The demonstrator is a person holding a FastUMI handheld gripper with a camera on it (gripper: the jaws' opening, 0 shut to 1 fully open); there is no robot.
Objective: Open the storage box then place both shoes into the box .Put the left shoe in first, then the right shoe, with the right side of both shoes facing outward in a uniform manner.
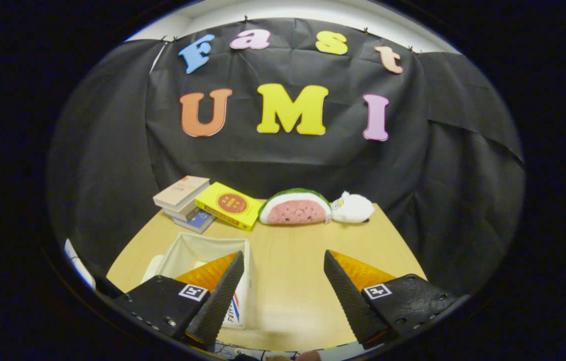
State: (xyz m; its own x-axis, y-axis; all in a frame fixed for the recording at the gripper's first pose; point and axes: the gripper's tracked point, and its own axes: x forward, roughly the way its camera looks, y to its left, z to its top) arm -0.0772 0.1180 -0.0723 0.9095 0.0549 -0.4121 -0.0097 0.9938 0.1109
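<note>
Gripper view showed the wooden table [293,281] under me, with the white storage box [197,250] standing open-topped behind my left finger. My gripper [283,263] was spread wide over bare tabletop, holding nothing. Beyond lay stacked books [182,198], a yellow book [230,204], a watermelon plush [295,208] and a small white plush [353,207].

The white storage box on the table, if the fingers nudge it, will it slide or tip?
The white storage box looks thin-walled and open-topped, so probably light and likely to slide on the smooth wooden table. Its walls may flex. The gripper hangs open, one finger over its rim.
</note>
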